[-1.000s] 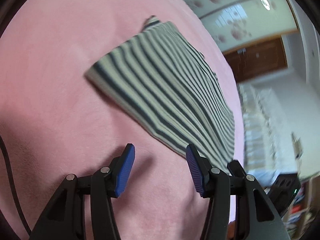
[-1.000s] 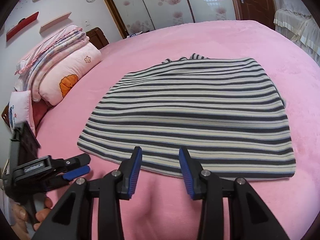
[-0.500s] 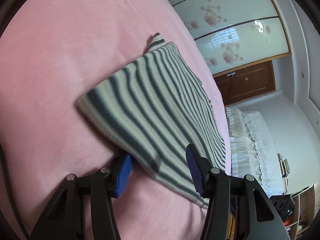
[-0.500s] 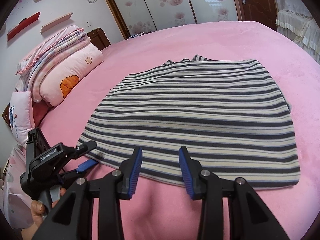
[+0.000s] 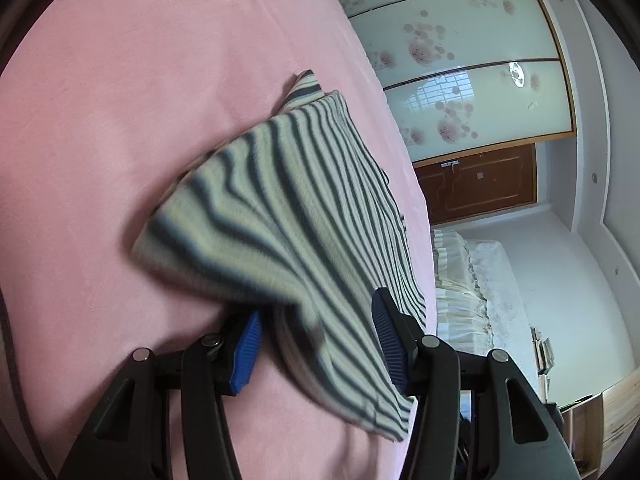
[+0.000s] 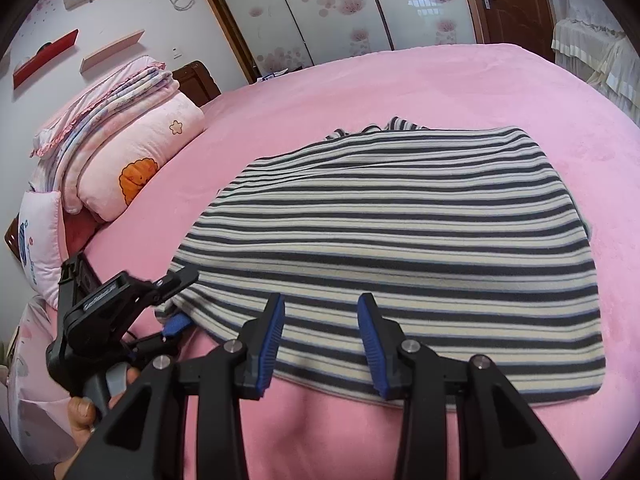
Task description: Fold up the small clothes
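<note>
garment: a striped garment, dark grey and cream, is laid mostly flat on the pink bed, with its stripes running across the right wrist view.
garment corner: the near left corner is raised off the bed and draped between the fingers of the left gripper; it is blurred in the left wrist view.
garment far edge: a small bunched part is seen at the far edge.
left gripper: the left gripper is set around the lifted corner with its blue pads still apart, one under the cloth and one beside it; it is not pressed onto the cloth.
left gripper, other view: it is seen at the garment's near left corner, held by a hand.
right gripper: the right gripper is held with fingers apart above the garment's near hem, nothing between them.
bed: it is covered in pink plush fabric.
bedding: folded pink bedding is stacked at the bed's left side, well apart from the garment.
room: a brown door and flowered sliding panels are seen behind the bed.
</note>
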